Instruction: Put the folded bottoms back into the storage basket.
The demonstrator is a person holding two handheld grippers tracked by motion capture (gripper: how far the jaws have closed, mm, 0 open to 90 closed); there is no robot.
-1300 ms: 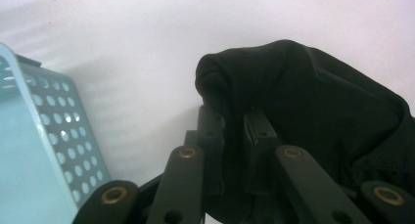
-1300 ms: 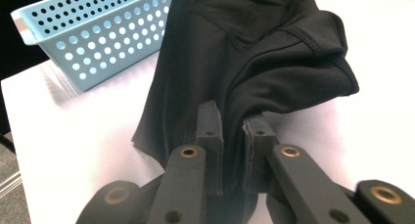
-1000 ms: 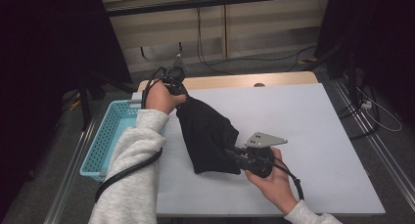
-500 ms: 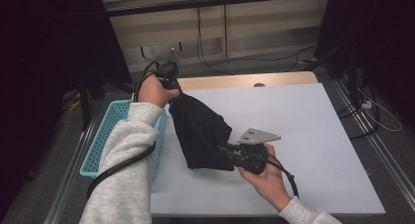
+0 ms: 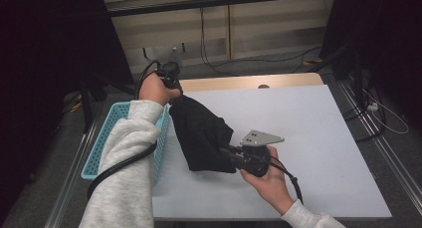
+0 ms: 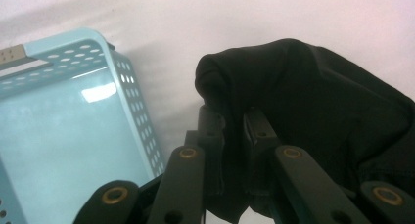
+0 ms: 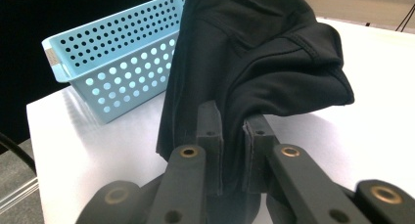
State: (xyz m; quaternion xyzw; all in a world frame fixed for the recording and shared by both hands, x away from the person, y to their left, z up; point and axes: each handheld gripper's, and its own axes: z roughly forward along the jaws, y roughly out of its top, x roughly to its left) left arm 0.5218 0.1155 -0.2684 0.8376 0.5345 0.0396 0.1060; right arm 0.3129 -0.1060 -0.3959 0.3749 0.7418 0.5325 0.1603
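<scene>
A black cloth hangs stretched between both grippers above the white table. My left gripper is raised near the table's far left corner and is shut on the cloth's upper end. My right gripper is lower, near the table's middle, and is shut on a fold of the cloth. The cloth's lower edge rests on the table. In each gripper view the fabric is pinched between the two black jaws.
A light blue perforated basket sits along the table's left edge, just below my left forearm; the basket looks empty inside, and the basket stands behind the cloth. Cables lie on the floor beyond the table.
My left hand has lifted the cloth's upper end up and back toward the table's far left corner. The cloth now hangs more stretched. The right gripper has barely moved.
</scene>
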